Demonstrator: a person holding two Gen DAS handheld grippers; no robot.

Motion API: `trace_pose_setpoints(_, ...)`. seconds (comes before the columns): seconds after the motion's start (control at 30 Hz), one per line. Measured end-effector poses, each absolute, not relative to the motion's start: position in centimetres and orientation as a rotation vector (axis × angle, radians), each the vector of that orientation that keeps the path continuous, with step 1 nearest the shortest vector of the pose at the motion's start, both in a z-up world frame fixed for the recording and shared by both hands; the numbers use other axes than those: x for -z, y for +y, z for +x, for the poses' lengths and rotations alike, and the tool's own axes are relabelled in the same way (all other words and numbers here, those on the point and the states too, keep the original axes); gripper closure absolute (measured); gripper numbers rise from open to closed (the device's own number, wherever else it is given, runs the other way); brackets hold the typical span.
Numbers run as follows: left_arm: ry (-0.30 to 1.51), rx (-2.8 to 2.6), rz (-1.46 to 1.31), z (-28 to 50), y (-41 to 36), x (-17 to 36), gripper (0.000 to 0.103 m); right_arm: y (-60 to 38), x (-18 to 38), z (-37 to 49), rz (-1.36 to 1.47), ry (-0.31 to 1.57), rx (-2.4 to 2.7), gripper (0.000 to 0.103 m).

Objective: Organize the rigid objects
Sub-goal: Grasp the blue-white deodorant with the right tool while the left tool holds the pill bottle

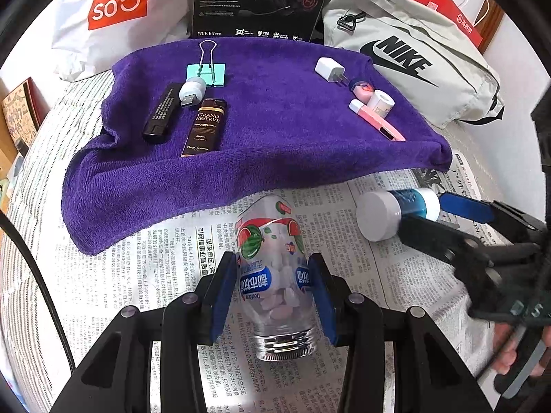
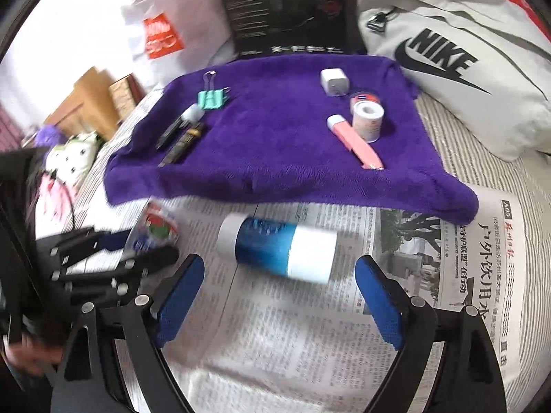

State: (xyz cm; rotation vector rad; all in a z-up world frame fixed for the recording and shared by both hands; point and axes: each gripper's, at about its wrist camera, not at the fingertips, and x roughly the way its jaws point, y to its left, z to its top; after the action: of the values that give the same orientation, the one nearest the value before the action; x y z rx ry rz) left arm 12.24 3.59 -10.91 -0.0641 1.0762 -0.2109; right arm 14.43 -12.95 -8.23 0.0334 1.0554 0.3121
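My left gripper [image 1: 273,285] is shut on a clear candy bottle [image 1: 275,268] with a watermelon label, lying on the newspaper [image 1: 155,275]; it also shows in the right wrist view [image 2: 155,230]. My right gripper [image 2: 279,296] is open around a blue and white tube [image 2: 279,246] with a white cap that lies on the newspaper [image 2: 275,327]; the tube shows between its jaws in the left wrist view [image 1: 396,211]. A purple towel [image 1: 268,130] behind holds a mint binder clip [image 1: 206,72], black stick [image 1: 163,113], brown box [image 1: 205,127], white charger [image 1: 329,69] and pink items [image 1: 375,117].
A Nike bag [image 1: 413,58] lies at the back right. A black Edifier box [image 1: 258,0] and a white Miniso bag [image 1: 117,3] stand behind the towel. A striped cover [image 1: 41,172] lies under the newspaper. A black cable [image 1: 41,275] runs along the left.
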Motion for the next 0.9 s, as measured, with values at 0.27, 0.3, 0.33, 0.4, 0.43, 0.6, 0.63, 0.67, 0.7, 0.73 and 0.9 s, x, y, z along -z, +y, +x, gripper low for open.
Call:
trace_pose_setpoints(0.27,1.066,0.225,-0.078,12.0,3.8,10.9,0.062,-12.2,9.9,15.3,0.067,1.084,-0.208,0.014)
trace_pose_setpoints(0.3,1.064,0.228,-0.084,12.0,3.9,10.9,0.062,-11.9,10.2,15.3,0.045,1.089,-0.207,0.014)
trace_pose_setpoints(0.33,1.063,0.231,-0.088,12.0,4.0,10.9,0.062,-11.8,10.5,15.3,0.03,1.087,-0.214,0.014)
trace_pose_setpoints(0.4,1.061,0.236,-0.097,12.0,4.2,10.9,0.062,-12.1,10.7,15.1,0.029,1.075,-0.228,0.019)
trace_pose_setpoints(0.43,1.061,0.237,-0.099,12.0,4.2,10.9,0.062,-12.4,10.6,14.9,0.021,1.071,-0.236,0.021)
trace_pose_setpoints(0.6,1.062,0.231,-0.083,12.0,4.0,10.9,0.062,-14.5,9.6,13.5,-0.085,1.076,-0.255,0.025)
trace_pose_setpoints(0.63,1.062,0.23,-0.082,12.0,3.9,10.9,0.062,-15.0,9.4,13.3,-0.089,1.078,-0.254,0.025)
trace_pose_setpoints(0.67,1.062,0.23,-0.084,12.0,3.9,10.9,0.062,-15.5,9.3,13.1,-0.091,1.081,-0.248,0.025)
trace_pose_setpoints(0.7,1.062,0.23,-0.086,12.0,3.9,10.9,0.062,-16.1,9.2,12.9,-0.09,1.086,-0.241,0.025)
trace_pose_setpoints(0.73,1.062,0.232,-0.086,12.0,3.9,10.9,0.062,-16.6,9.2,12.9,-0.082,1.086,-0.236,0.025)
trace_pose_setpoints(0.9,1.067,0.24,-0.091,12.1,4.1,10.9,0.062,-16.4,9.3,13.0,-0.126,1.047,-0.31,0.023)
